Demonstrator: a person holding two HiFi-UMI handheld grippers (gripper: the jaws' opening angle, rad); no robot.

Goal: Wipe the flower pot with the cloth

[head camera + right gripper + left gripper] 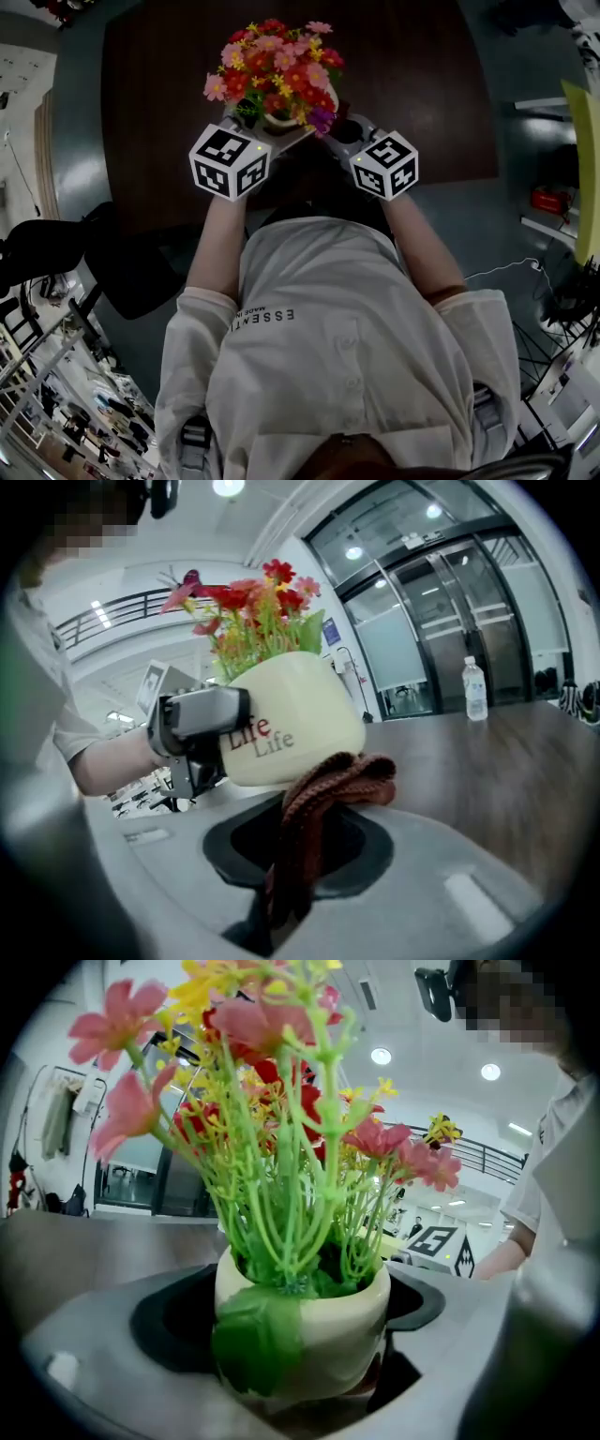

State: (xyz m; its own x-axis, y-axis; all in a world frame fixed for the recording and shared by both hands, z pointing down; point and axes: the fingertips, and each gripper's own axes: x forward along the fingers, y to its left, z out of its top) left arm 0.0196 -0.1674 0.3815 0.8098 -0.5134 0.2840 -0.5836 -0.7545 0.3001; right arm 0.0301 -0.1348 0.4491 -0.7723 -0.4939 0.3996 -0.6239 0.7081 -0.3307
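My left gripper (302, 1372) is clamped on the flower pot (323, 1321): in the left gripper view the cream pot sits squarely between the jaws, and both jaws bear on its lower body. A green patch covers part of the pot wall facing this camera. Red, pink and yellow flowers (277, 70) on green stems rise from the pot.

My right gripper (286, 892) is closed on the cloth (323, 794), a reddish-brown knitted piece. It is pinched low between the jaws, and its bunched upper end presses against the underside of the pot's wall. In the right gripper view the pot is tilted and bears the word "Life" twice, once in red and once in grey. The left gripper's finger lies across the pot's side next to the lettering.

In the head view the pot is over the near edge of the dark tabletop (159, 94), about midway along it and between the two grippers. Whether its base rests on the tabletop I cannot tell.

A water bottle (474, 688) stands upright on the tabletop, well apart from the pot.
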